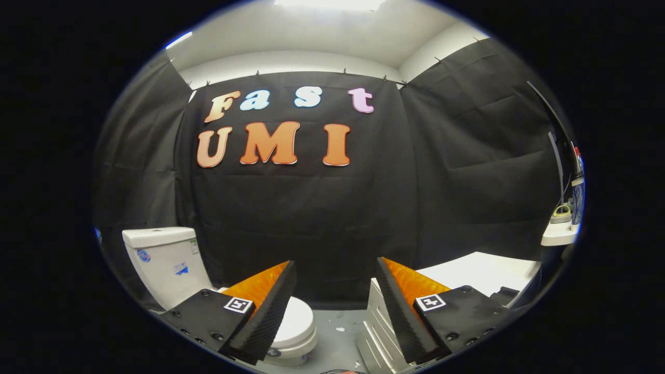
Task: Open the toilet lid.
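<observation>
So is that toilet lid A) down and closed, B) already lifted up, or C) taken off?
A: the toilet lid lies flat over the bowl, in front of the tank, while the hand-held gripper hangs open above it, touching nothing.

This is a staged recording booth made up as a bathroom, not a lived-in home. Black cloth (322, 218) hangs pinned along its top edge on the back and side walls, with plain white wall and ceiling above it. At the lower left of the frame stands a white toilet (218, 291) with its cistern (163, 259) against the cloth, the lid (297, 316) down, on a bare grey floor (337, 337). At the lower right sit a white drawer unit (376, 332) and a white table (478, 272), with a small white shelf (558, 236) of clutter at the far right.
</observation>
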Action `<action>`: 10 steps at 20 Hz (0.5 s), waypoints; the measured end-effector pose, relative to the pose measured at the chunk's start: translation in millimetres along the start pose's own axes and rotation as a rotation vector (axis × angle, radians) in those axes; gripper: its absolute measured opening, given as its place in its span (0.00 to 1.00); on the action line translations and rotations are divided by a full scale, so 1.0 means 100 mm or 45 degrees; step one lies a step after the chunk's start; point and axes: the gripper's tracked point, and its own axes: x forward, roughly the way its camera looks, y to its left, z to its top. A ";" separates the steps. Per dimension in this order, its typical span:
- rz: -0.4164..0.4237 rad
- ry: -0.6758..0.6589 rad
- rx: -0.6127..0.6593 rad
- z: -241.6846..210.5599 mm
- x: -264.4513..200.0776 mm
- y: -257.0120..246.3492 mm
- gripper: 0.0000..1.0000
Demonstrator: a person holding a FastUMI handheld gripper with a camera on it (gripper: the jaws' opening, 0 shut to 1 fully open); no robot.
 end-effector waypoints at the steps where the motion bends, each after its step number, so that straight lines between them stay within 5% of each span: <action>1: 0.014 -0.033 0.031 0.13 0.13 0.03 0.98; 6: 0.099 -0.069 0.128 0.25 0.84 0.40 0.98; 10: 0.219 0.075 0.449 -0.41 0.97 1.05 0.98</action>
